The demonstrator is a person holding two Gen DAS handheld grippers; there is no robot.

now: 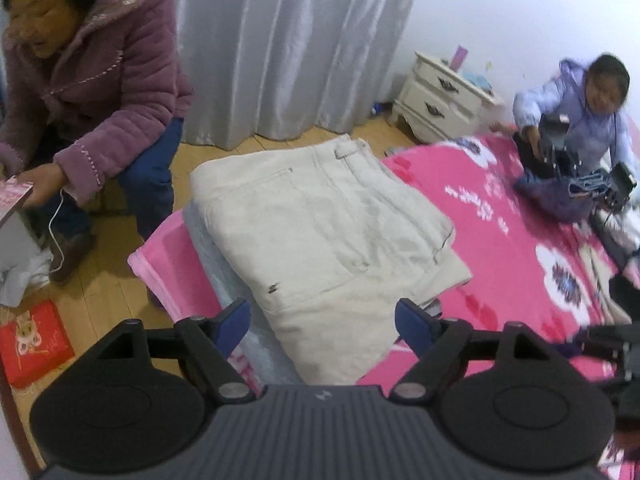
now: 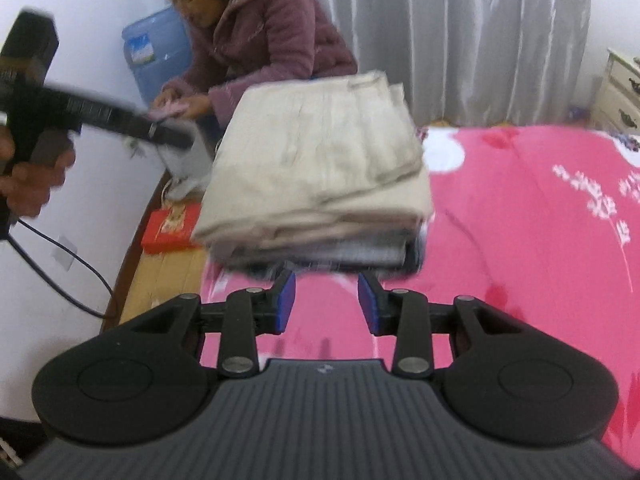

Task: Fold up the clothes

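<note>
1. Beige trousers (image 1: 320, 216) folded, lying on a grey garment (image 2: 360, 252) at the pink bed's (image 1: 500, 240) corner.
2. Left hand-held gripper (image 1: 322, 320) wide open, empty; right hand-held gripper (image 2: 326, 300) partly open, empty, just short of the stack.
3. Fold apparently finished; next probably fetching another garment.

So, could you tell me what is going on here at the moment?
A person is folding clothes with two handheld grippers on a bed with a pink floral blanket. The beige trousers lie folded on a small stack at the bed's corner. The left gripper is open over the stack, gripping nothing; the right gripper is part open, just short of it, and empty. A seated person in a purple jacket handles something nearby.
</note>
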